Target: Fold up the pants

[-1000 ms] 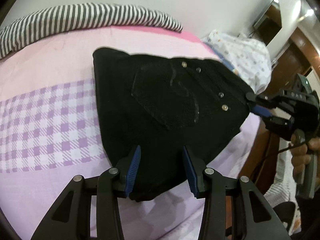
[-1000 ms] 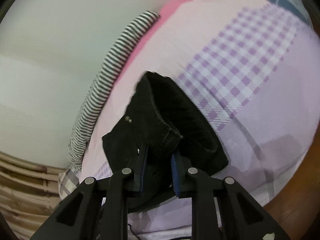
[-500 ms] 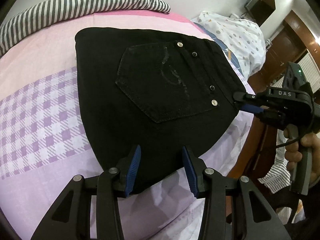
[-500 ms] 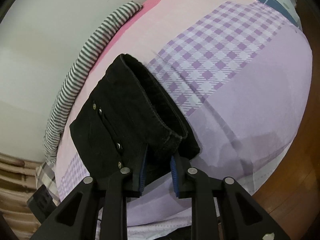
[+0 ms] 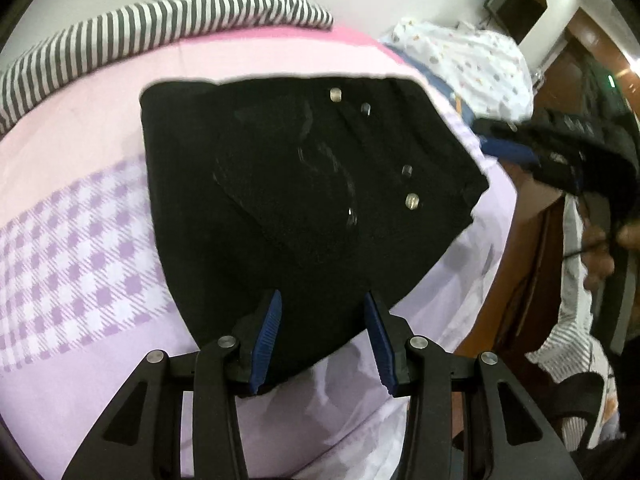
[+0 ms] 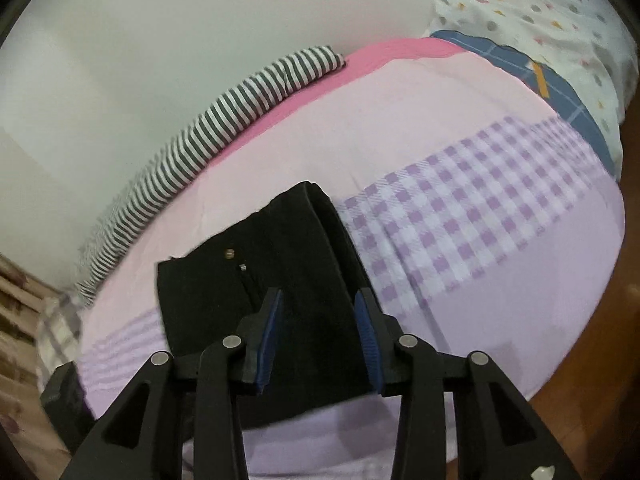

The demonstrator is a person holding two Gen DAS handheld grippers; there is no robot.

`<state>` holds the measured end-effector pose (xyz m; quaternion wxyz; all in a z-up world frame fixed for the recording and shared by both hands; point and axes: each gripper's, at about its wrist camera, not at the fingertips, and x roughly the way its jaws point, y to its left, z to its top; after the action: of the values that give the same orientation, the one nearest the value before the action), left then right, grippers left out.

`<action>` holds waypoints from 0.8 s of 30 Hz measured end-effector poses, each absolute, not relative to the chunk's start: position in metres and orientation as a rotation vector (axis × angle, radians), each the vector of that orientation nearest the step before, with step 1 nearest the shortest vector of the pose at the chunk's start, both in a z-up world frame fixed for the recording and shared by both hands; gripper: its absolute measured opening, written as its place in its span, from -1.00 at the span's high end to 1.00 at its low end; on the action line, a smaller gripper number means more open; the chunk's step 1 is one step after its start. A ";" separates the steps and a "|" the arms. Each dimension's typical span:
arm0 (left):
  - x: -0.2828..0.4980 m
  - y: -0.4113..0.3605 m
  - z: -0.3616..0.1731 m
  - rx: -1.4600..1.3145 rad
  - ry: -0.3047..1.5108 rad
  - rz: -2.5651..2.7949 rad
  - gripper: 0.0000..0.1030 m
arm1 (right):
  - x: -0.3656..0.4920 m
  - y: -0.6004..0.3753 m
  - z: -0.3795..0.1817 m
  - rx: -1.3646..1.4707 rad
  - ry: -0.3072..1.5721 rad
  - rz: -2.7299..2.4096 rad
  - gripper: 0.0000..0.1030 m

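Black denim folded pants (image 5: 304, 208) soft, heavyish, non-slip | grip thick 6 o'clock edge | left claw (image 5: 322, 336) apart | right claw (image 6: 318, 336) apart

Folded pants (image 5: 304, 208) lie flat on bed (image 5: 80, 240) near its front edge, striped cloth (image 5: 152, 28) behind along wall, pillow (image 6: 560, 12) at bed's right end, L gripper (image 5: 320, 336) & R gripper (image 6: 318, 336) over near hem.
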<state>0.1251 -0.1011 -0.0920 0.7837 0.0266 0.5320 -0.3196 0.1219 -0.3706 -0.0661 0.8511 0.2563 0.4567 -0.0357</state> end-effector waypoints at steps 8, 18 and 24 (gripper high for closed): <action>0.124 -0.105 -0.094 0.069 1.159 -0.678 0.13 | 0.128 -0.375 -0.117 0.484 1.087 -0.125 0.38; 0.134 -0.100 -0.076 0.027 1.142 -0.656 0.12 | 0.128 -0.392 -0.114 0.498 1.114 -0.038 0.18; 0.159 -0.057 -0.069 -0.200 1.140 -0.670 0.09 | 0.137 -0.426 -0.127 0.644 1.184 0.213 0.13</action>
<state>0.1594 -0.0572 -0.0693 0.7847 -0.0929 0.5283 -0.3105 0.1374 -0.4259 -0.1271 0.7760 0.2978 0.5472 0.0986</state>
